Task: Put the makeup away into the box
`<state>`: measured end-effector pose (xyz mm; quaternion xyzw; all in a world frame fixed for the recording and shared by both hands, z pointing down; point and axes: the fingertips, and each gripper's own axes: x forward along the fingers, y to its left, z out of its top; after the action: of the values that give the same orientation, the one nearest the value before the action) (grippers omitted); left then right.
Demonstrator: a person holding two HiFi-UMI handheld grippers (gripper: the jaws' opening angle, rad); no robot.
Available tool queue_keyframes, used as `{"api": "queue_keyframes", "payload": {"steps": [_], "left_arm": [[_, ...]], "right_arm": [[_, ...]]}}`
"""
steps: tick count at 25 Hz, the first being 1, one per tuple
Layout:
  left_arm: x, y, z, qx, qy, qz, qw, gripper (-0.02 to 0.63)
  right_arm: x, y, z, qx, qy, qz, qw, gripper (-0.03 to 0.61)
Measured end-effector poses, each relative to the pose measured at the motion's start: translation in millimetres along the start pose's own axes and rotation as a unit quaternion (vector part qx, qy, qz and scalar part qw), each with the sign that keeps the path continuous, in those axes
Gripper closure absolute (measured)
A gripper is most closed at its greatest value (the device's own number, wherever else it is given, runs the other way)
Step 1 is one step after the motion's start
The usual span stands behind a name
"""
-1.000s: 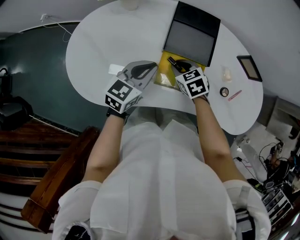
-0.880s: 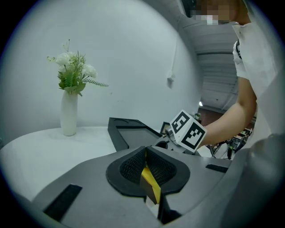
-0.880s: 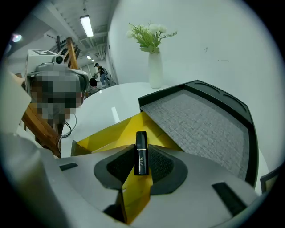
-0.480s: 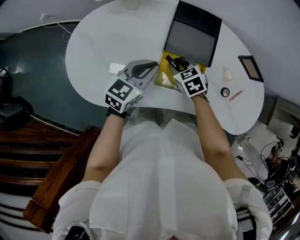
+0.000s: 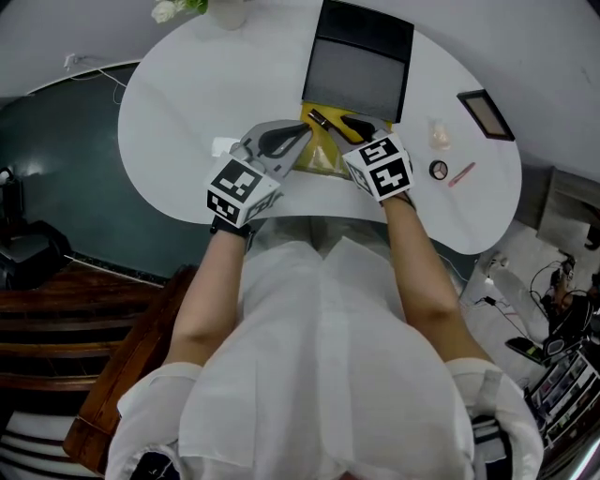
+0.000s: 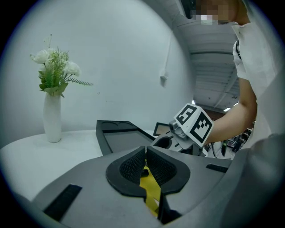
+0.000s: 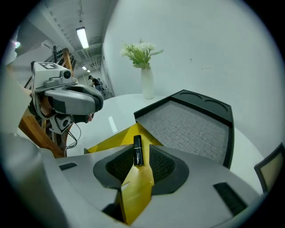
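A yellow thin-walled box (image 5: pixel 323 155) lies on the white table in front of a black tray-like lid with grey lining (image 5: pixel 361 66). My left gripper (image 5: pixel 298 139) is at the box's left side. It is shut on the yellow edge (image 6: pixel 149 187), which shows between its pads (image 6: pixel 129 167). My right gripper (image 5: pixel 349 128) hangs over the box's far right corner. A black lipstick tube (image 7: pixel 137 151) points forward between its jaws over the yellow box (image 7: pixel 111 140). Those jaws are opening: the tube lies against the left pad and a slit shows on its right. The tube (image 5: pixel 322 120) shows by the box's far edge.
Right of the box lie a small round compact (image 5: pixel 438 170), a pink stick (image 5: pixel 460 174), a pale lump (image 5: pixel 438 134) and a dark framed palette (image 5: pixel 485 114). A white vase of flowers (image 5: pixel 211 9) stands at the far left. A small white item (image 5: pixel 223 145) sits beside my left gripper.
My right gripper has risen a little over the yellow box with the tube between its jaws. The left gripper keeps its hold. The head view has shifted slightly.
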<state>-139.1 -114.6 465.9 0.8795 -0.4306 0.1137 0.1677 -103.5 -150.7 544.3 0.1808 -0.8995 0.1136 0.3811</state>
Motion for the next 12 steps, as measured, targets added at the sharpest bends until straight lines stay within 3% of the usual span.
{"api": "queue_keyframes", "payload": {"steps": [5,12], "left_arm": [[17.3,-22.2,14.4,0.019,-0.004,-0.034,0.9992,0.588],[59.5,-66.5,22.7,0.040,0.005,-0.092,0.9949,0.588]], "right_arm": [[-34.0,-11.5,-5.2,0.021,-0.018,-0.029,0.999,0.485],[-85.3,-49.3,-46.0,0.074,-0.030,-0.085,0.993,0.485]]}}
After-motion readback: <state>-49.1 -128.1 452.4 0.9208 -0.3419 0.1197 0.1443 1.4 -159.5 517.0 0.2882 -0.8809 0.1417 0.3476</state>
